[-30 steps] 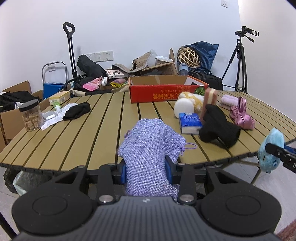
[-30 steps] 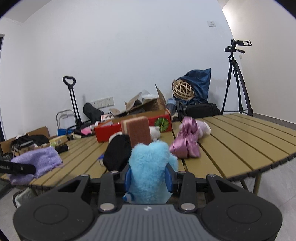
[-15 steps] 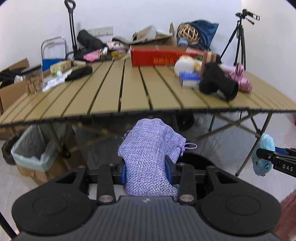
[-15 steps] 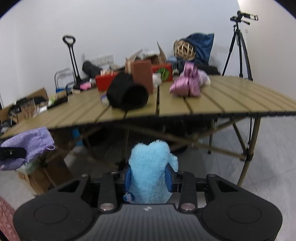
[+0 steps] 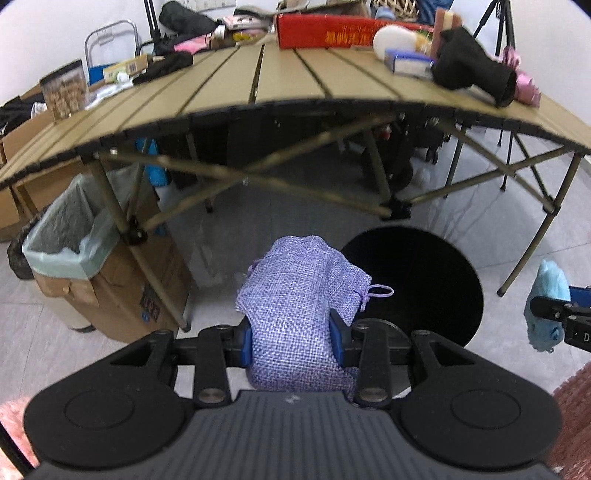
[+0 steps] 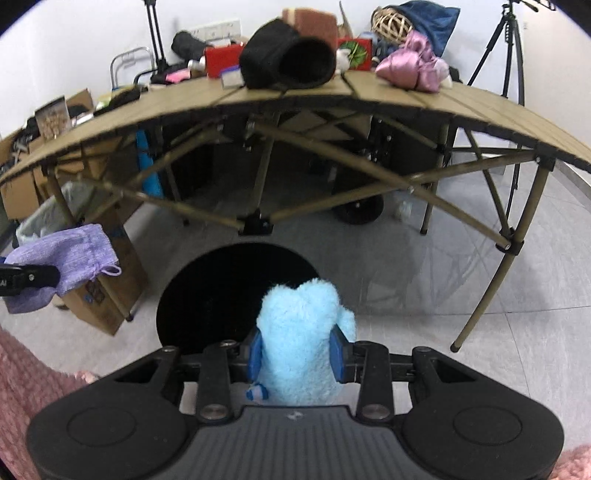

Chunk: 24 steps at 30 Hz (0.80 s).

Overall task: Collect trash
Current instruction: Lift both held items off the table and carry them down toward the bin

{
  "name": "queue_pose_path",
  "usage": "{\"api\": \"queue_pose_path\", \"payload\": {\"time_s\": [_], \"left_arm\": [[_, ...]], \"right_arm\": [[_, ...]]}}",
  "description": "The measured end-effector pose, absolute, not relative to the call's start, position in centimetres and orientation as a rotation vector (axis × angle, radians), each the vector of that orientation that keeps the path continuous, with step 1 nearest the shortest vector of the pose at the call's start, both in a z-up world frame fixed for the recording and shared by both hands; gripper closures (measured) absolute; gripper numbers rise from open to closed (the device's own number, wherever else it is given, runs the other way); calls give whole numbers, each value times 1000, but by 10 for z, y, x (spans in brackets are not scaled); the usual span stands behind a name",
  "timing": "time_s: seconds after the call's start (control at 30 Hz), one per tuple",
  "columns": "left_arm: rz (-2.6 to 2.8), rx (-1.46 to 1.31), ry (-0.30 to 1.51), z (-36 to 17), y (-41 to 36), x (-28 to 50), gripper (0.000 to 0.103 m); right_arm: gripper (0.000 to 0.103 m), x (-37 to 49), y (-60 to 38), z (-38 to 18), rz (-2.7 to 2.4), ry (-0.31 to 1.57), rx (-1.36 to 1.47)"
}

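Blue pads of my left gripper [image 5: 291, 338] pinch a lilac woven drawstring pouch [image 5: 301, 314], while my right gripper [image 6: 295, 354] squeezes a fluffy sky-blue plush toy [image 6: 303, 343], both narrowly parted.

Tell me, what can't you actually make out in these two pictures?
- Black round bin: its inside is pure dark in both views, so its contents are unseen.
- Purple mesh pouch: opaque weave hides any contents; the left gripper covers its lower end.
- Blue plush toy: its face points away from the camera on the right gripper.
- Red box: print is too blurred to read.
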State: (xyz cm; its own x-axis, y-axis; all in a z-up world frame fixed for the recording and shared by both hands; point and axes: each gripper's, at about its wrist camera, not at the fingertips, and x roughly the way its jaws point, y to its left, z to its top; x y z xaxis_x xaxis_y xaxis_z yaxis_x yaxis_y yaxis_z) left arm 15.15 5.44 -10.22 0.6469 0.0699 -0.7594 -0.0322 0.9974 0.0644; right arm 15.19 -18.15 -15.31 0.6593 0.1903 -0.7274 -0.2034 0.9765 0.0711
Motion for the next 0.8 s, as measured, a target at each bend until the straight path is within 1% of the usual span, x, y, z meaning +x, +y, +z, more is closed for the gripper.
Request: {"api": "queue_pose_path", "payload": {"time_s": [0.3,0.8], "left_arm": [[103,51,920,-119,64,157,65],[161,20,975,-127,77,165,65]], "right_arm": [[68,166,-158,-160,242,874,-59],[68,201,-114,-168,287,911,-114]]}}
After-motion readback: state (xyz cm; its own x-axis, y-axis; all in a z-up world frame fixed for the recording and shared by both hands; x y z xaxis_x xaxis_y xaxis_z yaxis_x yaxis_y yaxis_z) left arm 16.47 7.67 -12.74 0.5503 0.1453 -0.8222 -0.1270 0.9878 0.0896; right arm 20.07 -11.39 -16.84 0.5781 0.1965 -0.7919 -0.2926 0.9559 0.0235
